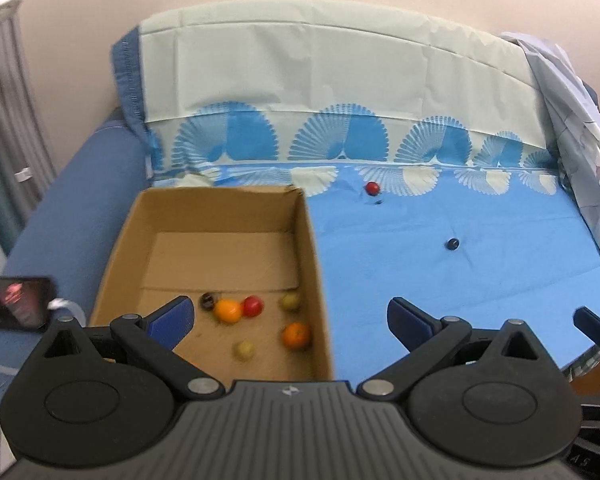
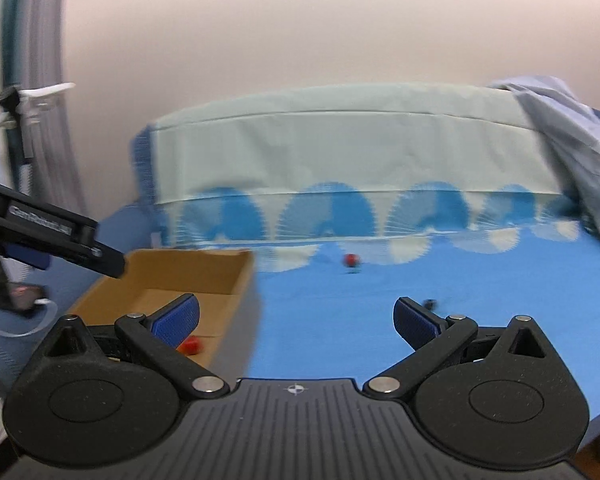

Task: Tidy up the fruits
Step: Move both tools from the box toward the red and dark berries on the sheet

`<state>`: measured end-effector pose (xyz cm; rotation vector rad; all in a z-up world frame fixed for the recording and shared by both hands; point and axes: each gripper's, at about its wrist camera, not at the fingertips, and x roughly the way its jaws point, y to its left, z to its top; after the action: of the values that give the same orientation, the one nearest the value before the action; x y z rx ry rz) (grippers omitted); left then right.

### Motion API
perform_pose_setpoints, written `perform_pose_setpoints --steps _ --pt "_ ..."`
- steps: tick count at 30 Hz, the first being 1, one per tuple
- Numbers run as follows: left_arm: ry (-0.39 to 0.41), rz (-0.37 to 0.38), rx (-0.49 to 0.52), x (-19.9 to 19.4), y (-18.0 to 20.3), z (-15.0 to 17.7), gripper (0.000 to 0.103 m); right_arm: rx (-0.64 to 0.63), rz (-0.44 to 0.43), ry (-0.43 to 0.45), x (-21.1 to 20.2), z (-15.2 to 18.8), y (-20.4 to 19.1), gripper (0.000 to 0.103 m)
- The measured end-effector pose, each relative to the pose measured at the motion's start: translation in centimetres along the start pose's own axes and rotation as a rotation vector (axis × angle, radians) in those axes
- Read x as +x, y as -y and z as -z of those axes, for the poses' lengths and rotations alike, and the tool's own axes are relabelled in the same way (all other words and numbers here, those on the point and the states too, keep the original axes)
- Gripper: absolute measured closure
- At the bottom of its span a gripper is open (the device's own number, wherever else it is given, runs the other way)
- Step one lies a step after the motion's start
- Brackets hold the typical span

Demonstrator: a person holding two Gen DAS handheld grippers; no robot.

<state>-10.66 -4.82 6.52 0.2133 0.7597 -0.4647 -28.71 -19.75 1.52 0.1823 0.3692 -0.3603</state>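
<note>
Where the left wrist camera looks down, the left gripper hangs with jaws spread wide and empty over the near right wall of the box. Inside the box, near its front, lie six fruits: a dark one, a yellow-orange one, a red one, two pale green ones and an orange. Right of the box, on the blue sheet, sit a red fruit and, well apart from it, a dark fruit. From the right wrist camera, blurred, the right gripper is likewise wide apart and empty, right of the box; a red fruit lies beyond on the sheet.
</note>
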Motion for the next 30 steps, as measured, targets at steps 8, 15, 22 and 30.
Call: perform_pose_setpoints --steps 8,15,22,30 --pt "-0.028 0.043 0.008 11.4 6.3 -6.3 0.000 0.093 0.136 -0.051 9.0 -0.1 8.6 0.001" --pt "-0.041 0.064 0.015 25.0 12.2 -10.6 0.000 0.150 0.189 -0.141 20.3 1.2 15.1 0.001" --pt "-0.096 0.073 0.039 39.4 16.4 -13.6 0.000 0.142 0.245 -0.238 33.6 4.2 19.9 0.001" --pt "-0.138 0.040 0.065 50.7 18.2 -15.3 0.000 0.030 0.248 -0.257 41.5 7.3 20.7 0.000"
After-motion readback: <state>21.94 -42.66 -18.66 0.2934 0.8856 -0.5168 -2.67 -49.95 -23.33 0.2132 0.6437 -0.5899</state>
